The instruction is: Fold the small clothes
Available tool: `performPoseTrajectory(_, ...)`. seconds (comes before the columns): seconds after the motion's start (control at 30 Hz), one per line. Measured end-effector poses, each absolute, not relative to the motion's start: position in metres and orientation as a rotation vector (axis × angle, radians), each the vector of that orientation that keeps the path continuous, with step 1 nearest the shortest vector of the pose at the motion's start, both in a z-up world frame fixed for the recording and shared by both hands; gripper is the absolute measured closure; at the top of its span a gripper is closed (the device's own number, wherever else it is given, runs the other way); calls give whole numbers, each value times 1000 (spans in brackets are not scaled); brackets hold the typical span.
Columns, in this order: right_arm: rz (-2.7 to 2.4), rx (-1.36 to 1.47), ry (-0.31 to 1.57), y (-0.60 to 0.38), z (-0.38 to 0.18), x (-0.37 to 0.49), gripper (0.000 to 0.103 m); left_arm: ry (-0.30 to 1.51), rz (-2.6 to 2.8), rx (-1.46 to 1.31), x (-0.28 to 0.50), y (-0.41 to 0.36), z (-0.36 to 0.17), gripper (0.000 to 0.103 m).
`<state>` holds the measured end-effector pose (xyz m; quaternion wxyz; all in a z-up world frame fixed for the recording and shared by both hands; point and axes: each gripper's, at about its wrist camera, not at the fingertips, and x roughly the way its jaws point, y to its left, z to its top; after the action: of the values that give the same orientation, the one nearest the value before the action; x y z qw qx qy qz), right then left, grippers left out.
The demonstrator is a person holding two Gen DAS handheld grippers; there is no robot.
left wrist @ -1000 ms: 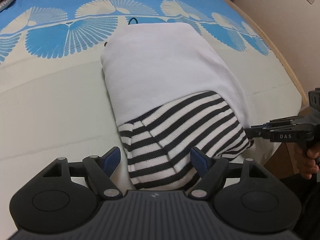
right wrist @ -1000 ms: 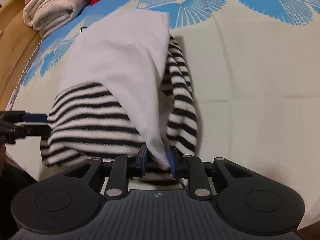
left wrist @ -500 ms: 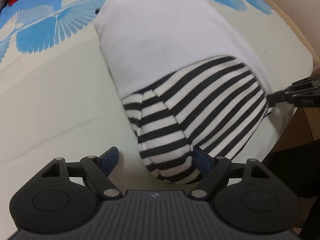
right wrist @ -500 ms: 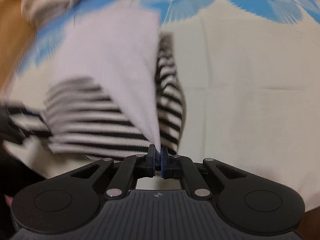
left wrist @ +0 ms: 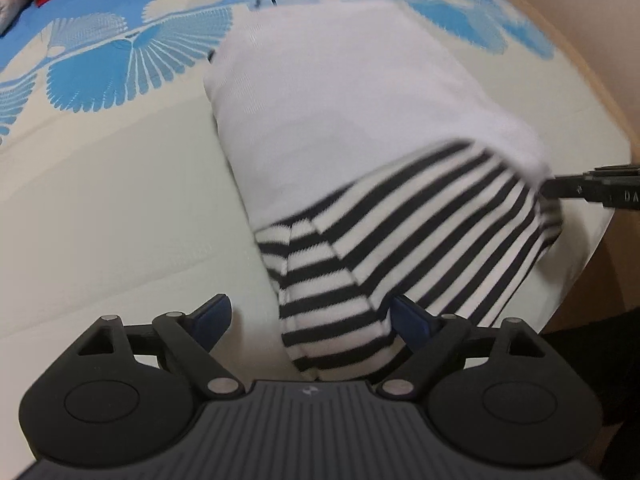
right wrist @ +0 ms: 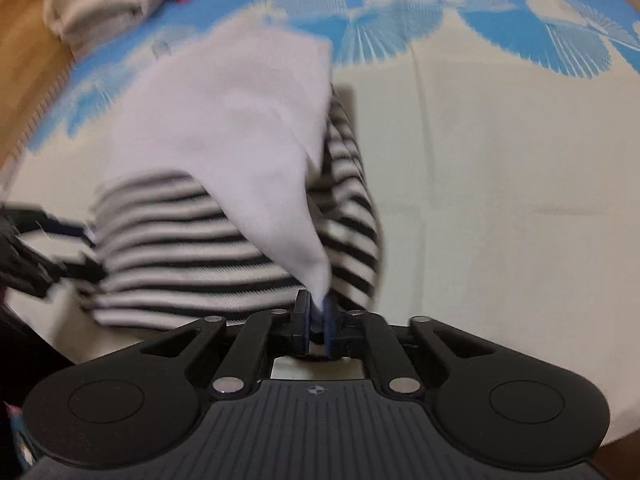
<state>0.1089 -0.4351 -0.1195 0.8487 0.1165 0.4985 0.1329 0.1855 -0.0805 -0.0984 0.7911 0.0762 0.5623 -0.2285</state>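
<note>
Spreading across the cream-and-blue bedsheet (left wrist: 112, 208), the white garment (left wrist: 352, 112) lies near the bed's edge, its striped sleeves (left wrist: 400, 248) folded over the near end. Since a second ago we see our right gripper (right wrist: 318, 312) go from loosely around the white corner to pinching it, jaws now easing slightly. Our left gripper (left wrist: 308, 316) has widened, straddling the striped end without pressing. We judge the next fold is starting.
</note>
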Motion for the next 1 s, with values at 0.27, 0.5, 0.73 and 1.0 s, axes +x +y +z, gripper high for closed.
performPoseTrajectory(0.27,179,585,813,-456,-99,145,66,1103,-336,-40,205,-58,-73,13)
performPoseTrajectory(0.5,114,739,854,-449,-121,196,64,1042,-209,-233,227,-43,-65,13)
performPoseTrajectory(0.73,99,679,789,-436,-111,208,101,1065,-227,-277,242,-55,-75,13)
performPoseTrajectory(1.0,-79,576,858,-442,-122,208,103,1170,-160,-173,248,-65,-106,12)
